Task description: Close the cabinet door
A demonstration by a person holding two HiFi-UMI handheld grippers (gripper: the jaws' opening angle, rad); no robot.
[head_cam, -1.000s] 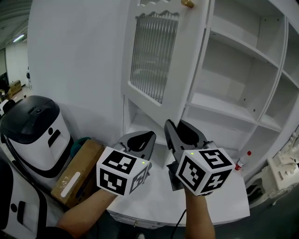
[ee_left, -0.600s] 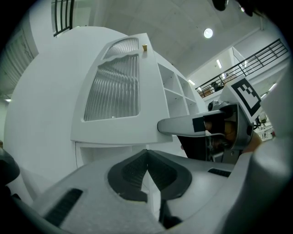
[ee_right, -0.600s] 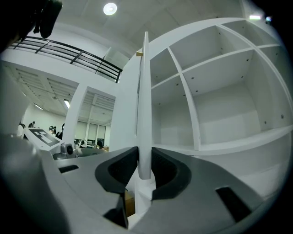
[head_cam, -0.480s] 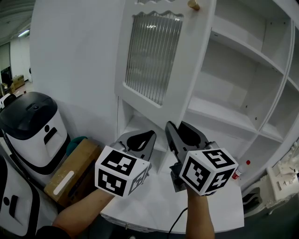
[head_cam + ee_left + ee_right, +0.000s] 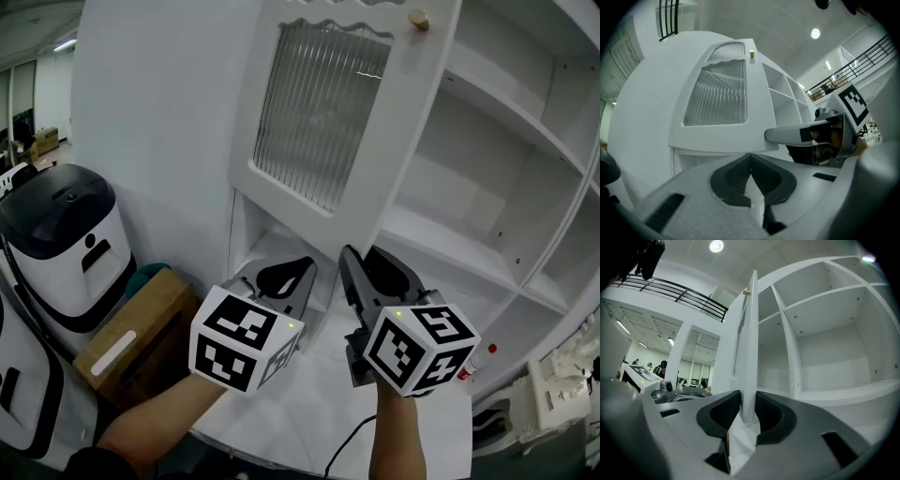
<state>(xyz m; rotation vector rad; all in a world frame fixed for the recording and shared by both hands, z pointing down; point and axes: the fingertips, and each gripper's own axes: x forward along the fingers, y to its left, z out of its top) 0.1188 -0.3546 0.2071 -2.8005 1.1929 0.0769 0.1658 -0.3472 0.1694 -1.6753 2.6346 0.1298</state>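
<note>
The white cabinet door [image 5: 319, 112] with a ribbed glass pane and a gold knob [image 5: 418, 18] stands ajar in front of the open shelves [image 5: 487, 159]. My right gripper [image 5: 370, 267] is held level just below the door's lower corner. In the right gripper view the door's free edge [image 5: 750, 343] stands in the gap of my right gripper [image 5: 747, 401]; its jaws have just been opening and the pads do not clearly press on it. My left gripper [image 5: 286, 277] is beside it, shut with nothing in it, facing the door's front [image 5: 719, 93].
A white and black machine [image 5: 56, 234] and a cardboard box [image 5: 127, 342] stand at the left. The white counter [image 5: 300, 403] lies under both grippers. A small red-capped bottle [image 5: 473, 361] is at its right end.
Both grippers have edged toward the cabinet. The door and its knob now sit further right in the head view. The right jaws stand a little wider apart.
</note>
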